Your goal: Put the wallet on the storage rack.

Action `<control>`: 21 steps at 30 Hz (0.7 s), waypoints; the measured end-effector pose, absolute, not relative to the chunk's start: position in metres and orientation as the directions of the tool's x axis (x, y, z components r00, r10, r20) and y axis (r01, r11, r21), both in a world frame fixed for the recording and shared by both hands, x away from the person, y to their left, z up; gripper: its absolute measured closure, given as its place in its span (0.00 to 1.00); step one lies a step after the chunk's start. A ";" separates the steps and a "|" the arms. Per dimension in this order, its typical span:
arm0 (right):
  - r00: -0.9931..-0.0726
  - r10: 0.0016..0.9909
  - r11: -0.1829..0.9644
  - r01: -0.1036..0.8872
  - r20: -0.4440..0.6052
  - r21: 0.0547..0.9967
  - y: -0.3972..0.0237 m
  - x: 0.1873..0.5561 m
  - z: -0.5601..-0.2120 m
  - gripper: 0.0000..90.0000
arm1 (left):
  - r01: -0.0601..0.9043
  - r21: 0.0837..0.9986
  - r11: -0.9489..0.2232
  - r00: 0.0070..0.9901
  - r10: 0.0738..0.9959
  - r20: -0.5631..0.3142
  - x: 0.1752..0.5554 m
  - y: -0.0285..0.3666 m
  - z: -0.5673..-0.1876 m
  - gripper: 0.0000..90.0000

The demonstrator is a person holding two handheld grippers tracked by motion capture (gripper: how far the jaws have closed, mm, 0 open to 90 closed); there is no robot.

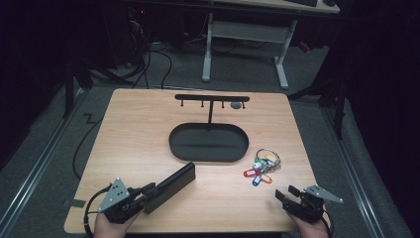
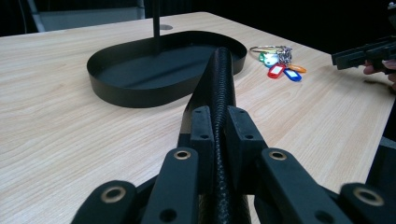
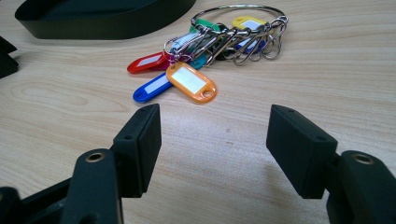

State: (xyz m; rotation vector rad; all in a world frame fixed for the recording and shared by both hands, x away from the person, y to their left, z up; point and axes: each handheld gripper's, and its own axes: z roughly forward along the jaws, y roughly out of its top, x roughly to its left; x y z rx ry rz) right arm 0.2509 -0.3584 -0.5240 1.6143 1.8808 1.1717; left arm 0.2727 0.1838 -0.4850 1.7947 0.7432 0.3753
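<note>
Left gripper (image 1: 144, 200) clamped on one end of a flat black case (image 1: 171, 186), far end resting near the oval tray (image 1: 178, 148). Right gripper (image 3: 212, 140) gaping, empty, just short of the key ring (image 3: 219, 39). Best lift the case level before swinging it over the tray wall.

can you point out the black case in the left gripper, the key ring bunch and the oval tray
black case (image 1: 173, 182), high view, on its flat top face.
key ring bunch (image 3: 192, 82), right gripper view, on the orange tag.
oval tray (image 2: 122, 90), left gripper view, on its near outer wall.
</note>
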 end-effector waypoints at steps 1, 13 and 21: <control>-0.255 0.942 -0.017 0.610 0.217 0.792 -0.358 0.251 -0.524 0.40 | 0.301 0.932 -0.199 0.751 0.652 -0.104 0.273 0.184 -0.485 0.91; -0.260 0.941 -0.011 0.617 0.217 0.787 -0.358 0.252 -0.526 0.40 | 0.331 0.927 -0.175 0.748 0.648 -0.145 0.277 0.190 -0.487 0.83; -0.260 0.941 -0.009 0.618 0.216 0.786 -0.358 0.252 -0.525 0.40 | 0.316 0.926 -0.205 0.752 0.650 -0.112 0.276 0.187 -0.487 0.79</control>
